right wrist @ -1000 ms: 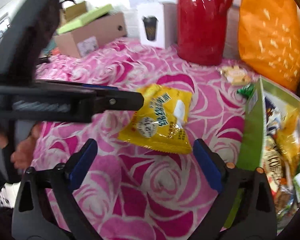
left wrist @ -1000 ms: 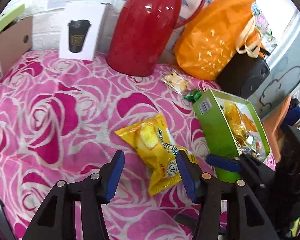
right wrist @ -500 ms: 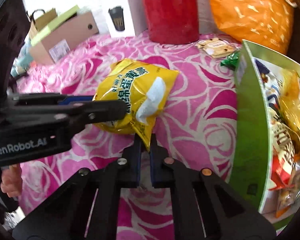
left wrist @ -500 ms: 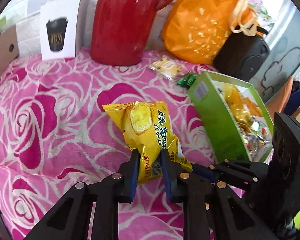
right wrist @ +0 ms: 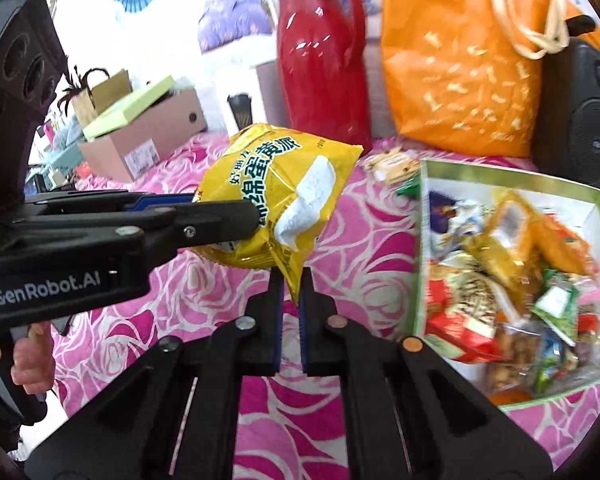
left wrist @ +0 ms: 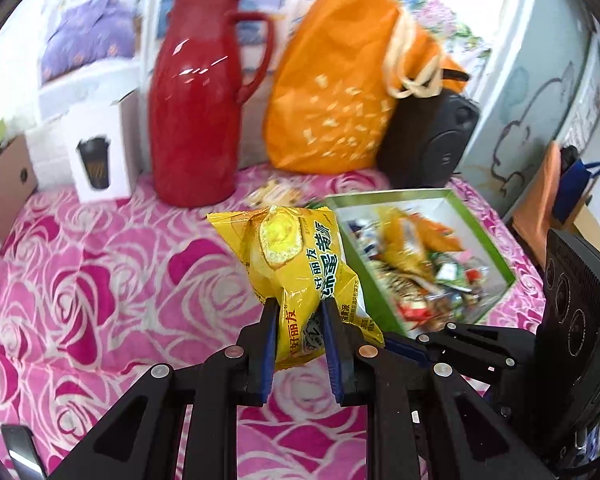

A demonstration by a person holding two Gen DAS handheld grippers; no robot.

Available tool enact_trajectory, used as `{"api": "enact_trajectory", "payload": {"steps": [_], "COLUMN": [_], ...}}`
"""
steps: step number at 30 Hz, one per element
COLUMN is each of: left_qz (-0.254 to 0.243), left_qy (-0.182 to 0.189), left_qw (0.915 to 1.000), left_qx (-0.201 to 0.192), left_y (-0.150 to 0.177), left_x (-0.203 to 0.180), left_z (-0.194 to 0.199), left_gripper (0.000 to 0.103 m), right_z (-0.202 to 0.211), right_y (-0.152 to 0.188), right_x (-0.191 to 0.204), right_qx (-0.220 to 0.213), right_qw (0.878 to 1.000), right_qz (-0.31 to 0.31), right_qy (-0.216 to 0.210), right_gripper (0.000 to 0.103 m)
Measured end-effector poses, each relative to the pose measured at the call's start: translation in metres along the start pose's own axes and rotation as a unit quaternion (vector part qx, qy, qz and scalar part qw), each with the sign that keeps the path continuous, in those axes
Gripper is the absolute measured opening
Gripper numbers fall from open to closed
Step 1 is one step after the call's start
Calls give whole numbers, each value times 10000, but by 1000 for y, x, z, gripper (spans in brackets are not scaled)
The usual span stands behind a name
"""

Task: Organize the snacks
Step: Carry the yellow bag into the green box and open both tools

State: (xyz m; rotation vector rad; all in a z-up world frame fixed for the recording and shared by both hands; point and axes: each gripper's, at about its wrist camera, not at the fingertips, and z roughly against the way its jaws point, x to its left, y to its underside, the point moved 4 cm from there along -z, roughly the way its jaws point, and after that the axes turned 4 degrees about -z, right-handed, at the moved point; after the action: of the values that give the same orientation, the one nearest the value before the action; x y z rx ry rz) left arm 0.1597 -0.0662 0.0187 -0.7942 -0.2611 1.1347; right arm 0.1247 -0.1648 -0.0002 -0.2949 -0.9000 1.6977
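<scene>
**Snack pouch gripped from two sides, lifted beside the green box**

Fingers of our left gripper (left wrist: 299, 320) are clamped on the lower end of the yellow snack pouch (left wrist: 296, 264), and our right gripper (right wrist: 291, 292) pinches a bottom corner of the same pouch between nearly closed fingers. We hold the pouch in the air above the pink rose-patterned cloth (left wrist: 100, 280), just left of the green box (right wrist: 512, 184). The pouch is glossy, crinkled foil, puffed in the middle, printed with green Chinese characters and a cake picture; its back carries a white panel. "GenRobot.AI" reads on the left gripper's body in the right wrist view. The green box is open-topped with thin walls, already heaped with mixed wrappers. Left of the box the cloth lies bare. Behind the box stand a shiny red jug (left wrist: 196, 120), an orange fabric bag (left wrist: 340, 92) with cream handles and a black speaker (left wrist: 432, 140). Two small wrapped snacks (right wrist: 392, 164) lie at the box's far corner.
</scene>
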Motion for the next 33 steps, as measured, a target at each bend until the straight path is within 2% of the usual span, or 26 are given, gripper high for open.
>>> {"api": "enact_trajectory", "payload": {"steps": [9, 18, 23, 25, 26, 27, 28, 29, 30, 31, 33], "left_qz": [-531, -1033, -1122, -1174, -1197, -1200, -1200, -1182, -1133, -1105, -1024], "left_qy": [552, 1277, 1476, 1469, 1391, 1285, 1185, 1075, 954, 919, 856], "left_qw": [9970, 9863, 9824, 9818, 9826, 9840, 9851, 9865, 9887, 9895, 9910], "left_qx": [-70, 153, 245, 258, 270, 304, 350, 363, 235, 123, 138], "left_y": [-26, -49, -61, -62, -62, -62, -61, -59, -57, -57, -57], "left_x": [-72, -160, -189, -192, -192, -192, -190, -186, -179, -175, -165], "left_z": [-18, -72, -99, -109, -115, -120, -123, -125, -122, -120, -119], "left_gripper": [21, 21, 21, 22, 26, 34, 61, 82, 86, 86, 87], "right_z": [52, 95, 103, 101, 98, 95, 92, 91, 89, 88, 85], "right_y": [3, 22, 25, 26, 27, 29, 32, 35, 38, 39, 40], "right_x": [-55, -145, -181, -194, -199, -203, -205, -206, -206, -207, -208], "right_qx": [-460, -751, -861, -889, -863, -809, -754, -735, -726, -717, -690], "right_qw": [9968, 9833, 9760, 9722, 9709, 9697, 9684, 9680, 9681, 9681, 9680], "right_qz": [-462, -1265, -1403, -1464, -1468, -1465, -1433, -1377, -1321, -1302, -1324], "right_qy": [452, 1071, 1429, 1599, 1686, 1782, 1896, 1965, 2003, 2018, 2017], "right_gripper": [8, 8, 11, 16, 22, 41, 62, 70, 78, 80, 83]}}
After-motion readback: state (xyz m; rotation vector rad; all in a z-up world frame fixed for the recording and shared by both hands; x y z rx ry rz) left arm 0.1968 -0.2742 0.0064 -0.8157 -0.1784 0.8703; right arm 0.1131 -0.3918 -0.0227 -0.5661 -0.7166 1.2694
